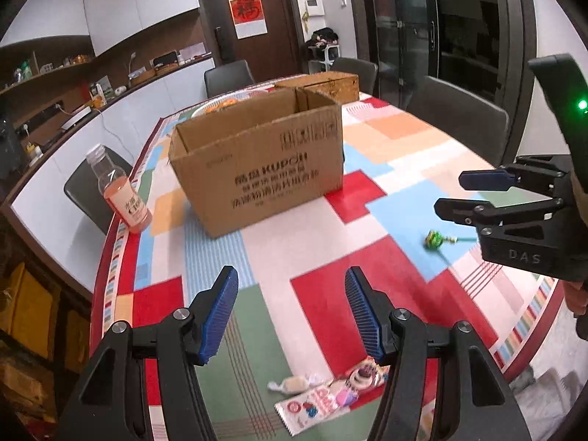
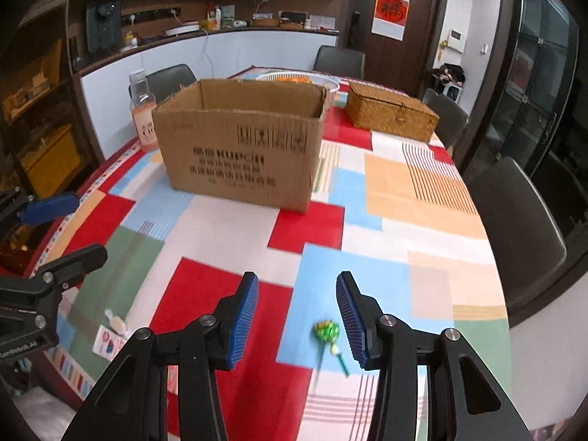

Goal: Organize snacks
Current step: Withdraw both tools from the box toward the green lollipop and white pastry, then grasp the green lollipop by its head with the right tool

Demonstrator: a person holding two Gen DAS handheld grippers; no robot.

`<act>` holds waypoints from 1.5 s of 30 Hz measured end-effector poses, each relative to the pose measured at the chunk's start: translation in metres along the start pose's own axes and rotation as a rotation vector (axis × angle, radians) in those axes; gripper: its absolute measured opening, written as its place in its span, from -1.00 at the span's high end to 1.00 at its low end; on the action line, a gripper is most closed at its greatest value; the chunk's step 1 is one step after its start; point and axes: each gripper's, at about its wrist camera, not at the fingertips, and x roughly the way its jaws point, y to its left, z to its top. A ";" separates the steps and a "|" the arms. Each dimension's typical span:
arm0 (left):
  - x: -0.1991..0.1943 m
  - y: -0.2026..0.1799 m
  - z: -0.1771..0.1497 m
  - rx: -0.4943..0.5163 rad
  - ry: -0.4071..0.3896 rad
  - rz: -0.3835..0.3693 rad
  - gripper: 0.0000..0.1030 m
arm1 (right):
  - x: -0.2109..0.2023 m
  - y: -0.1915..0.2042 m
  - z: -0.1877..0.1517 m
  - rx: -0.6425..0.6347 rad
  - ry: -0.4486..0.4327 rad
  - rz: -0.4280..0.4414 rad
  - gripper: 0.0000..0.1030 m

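An open cardboard box (image 1: pixel 264 169) (image 2: pixel 242 147) stands in the middle of the patchwork tablecloth. My left gripper (image 1: pixel 290 279) hangs open above the cloth with nothing between its blue pads. Just below it near the table's front edge lie a wrapped candy (image 1: pixel 294 385), a flat white snack packet (image 1: pixel 312 406) and a small round snack (image 1: pixel 362 376). My right gripper (image 2: pixel 297 283) (image 1: pixel 450 193) is open and empty too. A green-wrapped lollipop (image 2: pixel 327 332) (image 1: pixel 435 239) lies on the cloth just under its right finger.
A bottle of pink drink (image 1: pixel 121 191) (image 2: pixel 144 114) stands at the table's left edge beside the box. A woven lidded basket (image 2: pixel 391 110) (image 1: pixel 323 86) and a white bowl (image 2: pixel 323 81) sit behind the box. Dark chairs (image 2: pixel 514 235) ring the table.
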 end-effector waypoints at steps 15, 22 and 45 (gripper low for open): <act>-0.007 -0.009 -0.020 0.014 0.001 -0.030 -0.16 | -0.016 0.024 -0.025 -0.043 -0.001 -0.012 0.13; 0.015 -0.031 -0.005 0.033 0.027 -0.068 -0.16 | -0.002 -0.006 -0.028 0.010 0.022 -0.011 0.13; 0.077 -0.049 -0.010 0.047 0.178 -0.068 -0.16 | 0.100 -0.036 -0.053 0.019 0.241 0.031 0.29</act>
